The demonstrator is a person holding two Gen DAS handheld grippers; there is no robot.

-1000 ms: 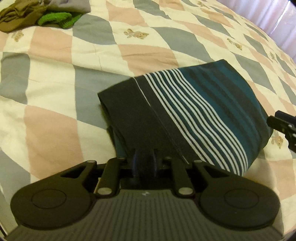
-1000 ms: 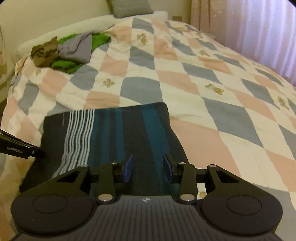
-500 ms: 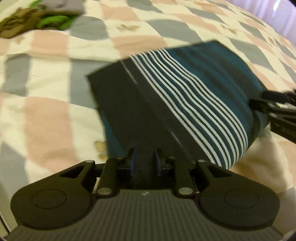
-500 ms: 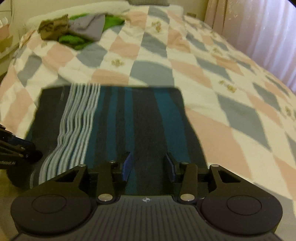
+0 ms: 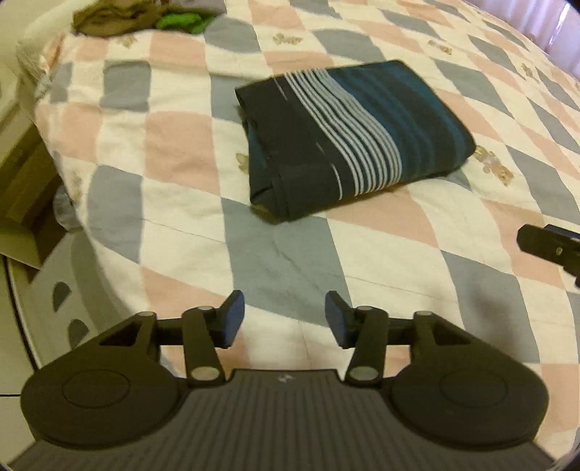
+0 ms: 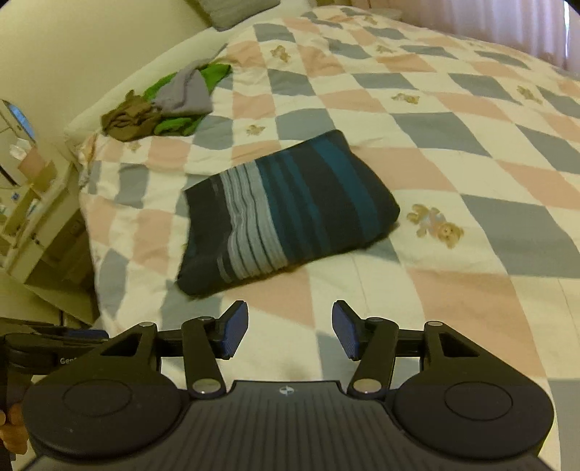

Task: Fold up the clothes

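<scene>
A dark striped garment (image 5: 348,137), navy and teal with thin white stripes, lies folded into a compact rectangle on the checked quilt (image 5: 188,152); the right wrist view shows the same folded garment (image 6: 290,206). My left gripper (image 5: 284,319) hangs above bare quilt, well back from the garment, its jaws opening with nothing between them. My right gripper (image 6: 290,328) also hovers short of the garment, jaws opening and empty. Each view catches the other gripper at its edge: the right gripper (image 5: 551,250) and the left gripper (image 6: 50,347).
A heap of unfolded clothes (image 6: 163,105), olive, grey and green, lies near the bed's far left corner by a pillow (image 6: 232,11). The bed's edge drops off at the left, with cardboard boxes (image 5: 21,203) on the floor. Curtains (image 6: 489,21) hang at the far right.
Both grippers have let go of the folded garment, opened and pulled back and up from it. The garment now lies free on the quilt.
</scene>
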